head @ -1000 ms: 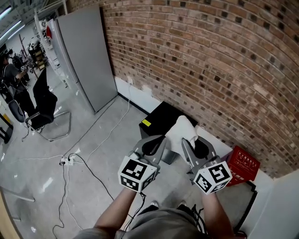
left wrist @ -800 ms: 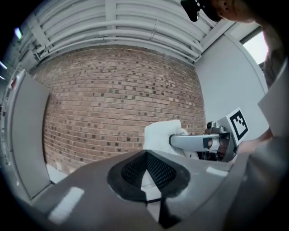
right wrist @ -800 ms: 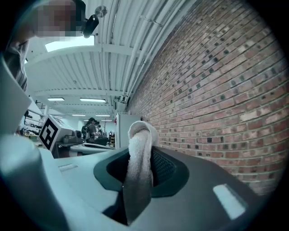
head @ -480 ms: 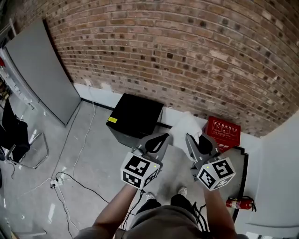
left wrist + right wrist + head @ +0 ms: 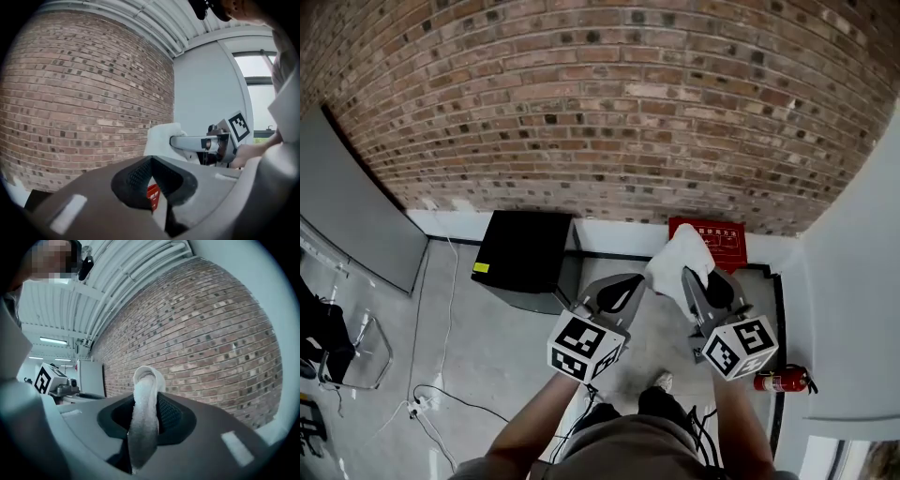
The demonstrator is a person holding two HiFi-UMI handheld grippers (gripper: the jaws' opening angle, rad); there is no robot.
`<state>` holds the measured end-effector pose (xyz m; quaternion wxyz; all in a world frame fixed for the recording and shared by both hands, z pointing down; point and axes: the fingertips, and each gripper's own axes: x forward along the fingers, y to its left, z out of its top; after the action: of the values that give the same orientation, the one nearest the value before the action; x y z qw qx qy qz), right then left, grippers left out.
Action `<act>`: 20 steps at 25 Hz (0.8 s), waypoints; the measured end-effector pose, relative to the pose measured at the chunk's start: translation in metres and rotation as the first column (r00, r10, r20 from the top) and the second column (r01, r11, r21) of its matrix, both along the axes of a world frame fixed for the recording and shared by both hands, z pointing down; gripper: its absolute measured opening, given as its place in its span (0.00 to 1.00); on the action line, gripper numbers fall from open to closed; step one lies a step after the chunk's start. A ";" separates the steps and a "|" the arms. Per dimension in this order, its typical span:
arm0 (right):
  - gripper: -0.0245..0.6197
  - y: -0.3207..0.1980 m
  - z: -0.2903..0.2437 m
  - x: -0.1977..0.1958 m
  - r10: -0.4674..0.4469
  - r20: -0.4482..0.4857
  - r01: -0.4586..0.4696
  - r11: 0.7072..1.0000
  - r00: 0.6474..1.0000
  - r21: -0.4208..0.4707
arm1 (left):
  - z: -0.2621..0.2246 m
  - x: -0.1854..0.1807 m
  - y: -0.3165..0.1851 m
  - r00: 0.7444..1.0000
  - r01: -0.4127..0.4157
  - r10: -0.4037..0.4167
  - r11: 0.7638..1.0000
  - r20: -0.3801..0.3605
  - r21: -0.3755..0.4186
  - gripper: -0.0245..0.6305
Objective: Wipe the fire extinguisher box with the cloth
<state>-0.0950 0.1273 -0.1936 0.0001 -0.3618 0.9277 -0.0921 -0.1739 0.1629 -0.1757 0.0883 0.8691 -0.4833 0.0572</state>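
Head view, left to right: a grey panel (image 5: 356, 225) leans at the left edge. A black cabinet (image 5: 525, 253) stands on the floor (image 5: 487, 356) against the foot of the brick wall (image 5: 600, 94), with a cable (image 5: 441, 398) lying loose on the floor in front of it.

The left tool (image 5: 628, 283) is held out at the centre. In the left gripper view its jaws are pressed together at the tips with nothing between them.

Just beside it, the right tool (image 5: 689, 277) pinches a white cloth (image 5: 680, 255). In the right gripper view the folded cloth runs up between the pads and stands out past the tips.

The red fire extinguisher box (image 5: 717, 234) sits on the floor against the brick wall, near the corner with the white wall (image 5: 853, 281). The cloth's outline overlaps the box's left edge in this view; contact cannot be confirmed.

A red fire extinguisher (image 5: 783, 382) lies on the floor at lower right.
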 end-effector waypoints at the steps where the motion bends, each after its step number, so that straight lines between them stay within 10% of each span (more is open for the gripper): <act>1: 0.22 -0.008 0.002 0.014 0.013 0.005 -0.013 1.000 1.000 -0.004 | 0.003 0.012 -0.007 1.000 -0.009 0.009 1.000 0.004 -0.008 0.04; 20: 0.22 -0.130 0.069 0.178 0.188 0.008 -0.186 0.977 0.982 -0.107 | 0.061 0.134 -0.125 0.994 -0.087 0.094 0.991 0.061 -0.106 0.04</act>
<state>0.0831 -0.0025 -0.1241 -0.0022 -0.4462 0.8833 -0.1439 -0.0399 0.0375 -0.1151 0.1144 0.8820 -0.4425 0.1147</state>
